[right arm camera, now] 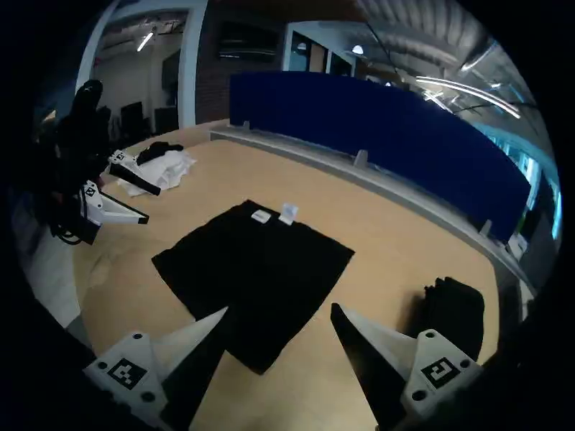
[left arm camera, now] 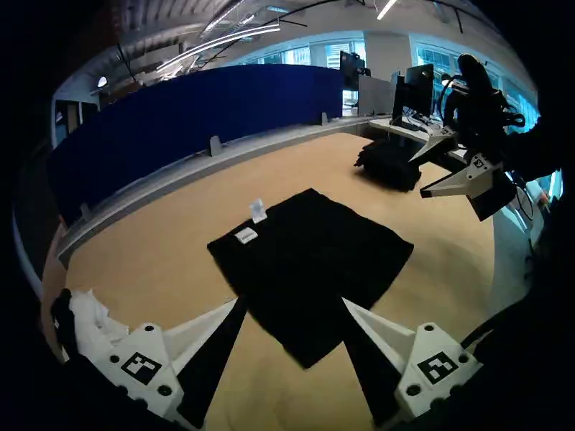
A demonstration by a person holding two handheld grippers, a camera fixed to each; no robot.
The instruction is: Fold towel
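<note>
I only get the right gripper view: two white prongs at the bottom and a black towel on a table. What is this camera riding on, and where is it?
Observer: In the left gripper view your right gripper hangs in the air past the far side of the black towel, jaws apart, nothing between them.
Operator: What's behind me?
Observer: A desk with dark monitors, and bright windows beyond.
Operator: And the dark heap on my right?
Observer: That dark heap lies near the table edge, just in front of that desk.
</note>
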